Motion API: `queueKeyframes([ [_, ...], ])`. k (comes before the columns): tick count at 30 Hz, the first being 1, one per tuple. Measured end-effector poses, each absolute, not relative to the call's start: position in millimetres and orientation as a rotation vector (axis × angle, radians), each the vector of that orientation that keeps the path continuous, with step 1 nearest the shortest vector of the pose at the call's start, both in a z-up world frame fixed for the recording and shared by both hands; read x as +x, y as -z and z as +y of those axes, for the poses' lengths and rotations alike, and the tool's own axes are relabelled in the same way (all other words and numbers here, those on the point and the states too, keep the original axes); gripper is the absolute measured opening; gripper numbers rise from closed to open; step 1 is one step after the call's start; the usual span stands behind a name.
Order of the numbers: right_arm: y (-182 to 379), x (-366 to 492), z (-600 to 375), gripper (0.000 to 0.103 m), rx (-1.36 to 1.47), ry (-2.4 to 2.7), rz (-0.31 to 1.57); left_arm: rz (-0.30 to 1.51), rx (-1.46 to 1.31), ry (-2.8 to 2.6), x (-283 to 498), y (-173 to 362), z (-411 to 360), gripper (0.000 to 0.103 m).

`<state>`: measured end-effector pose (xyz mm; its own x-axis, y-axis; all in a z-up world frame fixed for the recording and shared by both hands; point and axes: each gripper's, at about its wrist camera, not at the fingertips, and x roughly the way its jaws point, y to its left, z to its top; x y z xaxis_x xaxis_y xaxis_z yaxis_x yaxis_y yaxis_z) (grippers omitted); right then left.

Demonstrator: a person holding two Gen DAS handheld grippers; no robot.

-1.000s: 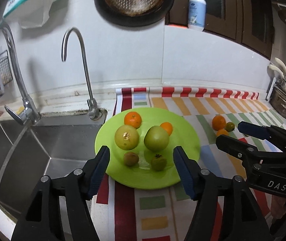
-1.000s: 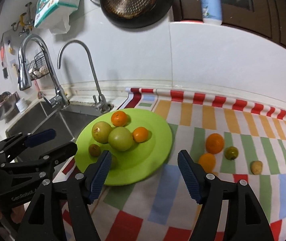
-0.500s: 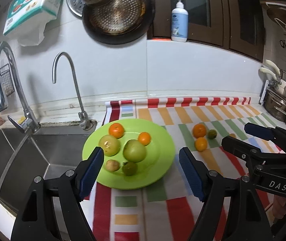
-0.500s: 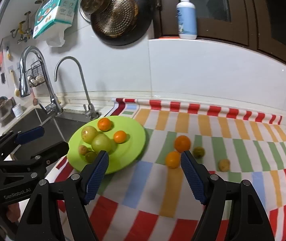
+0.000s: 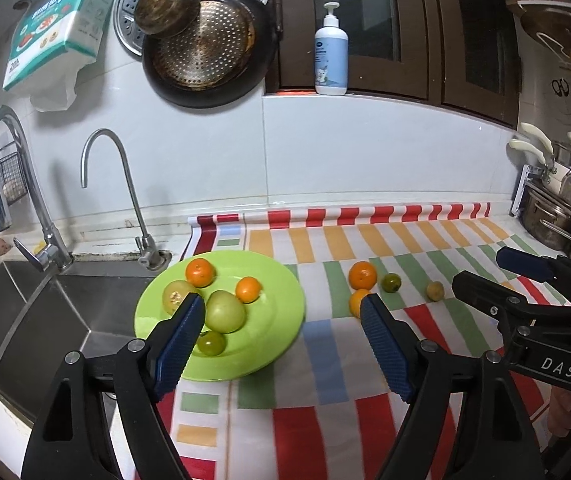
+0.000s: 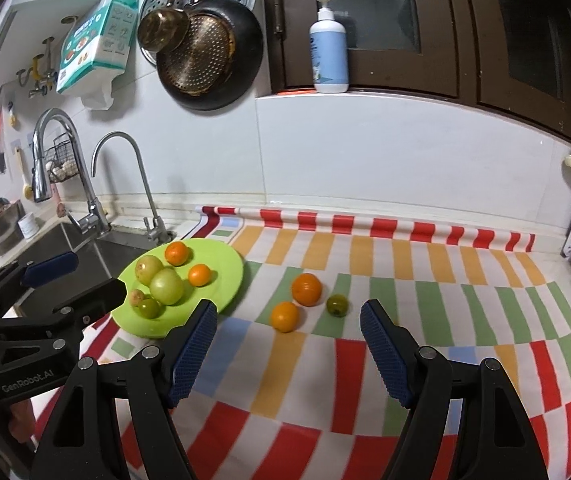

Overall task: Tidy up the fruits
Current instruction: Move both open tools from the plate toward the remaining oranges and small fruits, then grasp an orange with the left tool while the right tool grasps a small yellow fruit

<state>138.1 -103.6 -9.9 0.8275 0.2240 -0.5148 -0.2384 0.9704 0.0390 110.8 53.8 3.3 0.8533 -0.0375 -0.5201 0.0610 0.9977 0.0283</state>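
A striped cloth (image 6: 365, 280) covers the counter under a white tiled wall (image 6: 365, 152); the sink (image 5: 45, 304) sits lower left. Fruits lie on the green plate (image 5: 277, 312) at center-left, and oranges (image 6: 306, 289) mid-frame. Left gripper (image 5: 281, 340) and right gripper (image 6: 288, 344) hover with jaws apart, empty.

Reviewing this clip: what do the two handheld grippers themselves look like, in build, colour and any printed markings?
Both are matte black plastic clamp-style tools with silver pivot screws and two fingers faced with ribbed dark-blue pads. The left gripper carries white "GenRobot.AI" lettering on its body, readable in the right wrist view. The right gripper shows white "DAS" lettering, readable in the left wrist view. No cables or sleeves are visible.
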Motion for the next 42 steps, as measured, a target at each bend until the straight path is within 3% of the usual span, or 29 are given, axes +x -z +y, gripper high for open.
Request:
queueKeyframes([
  [14, 21.2, 155.2, -145.9, 0.075, -0.008, -0.226, 0.572, 0.581, 0.068, 0.066, 135.1, 10.2, 12.9, 0.084],
  [33, 77.9, 214.8, -171.9, 0.073, 0.028, -0.169, 0.712, 0.735, 0.108, 0.190, 210.7, 72.9, -18.9, 0.083],
  [42, 103.7, 240.8, -177.1, 0.058, 0.053, -0.180, 0.783, 0.797, 0.096, 0.232, 240.0, 96.4, -26.9, 0.066],
])
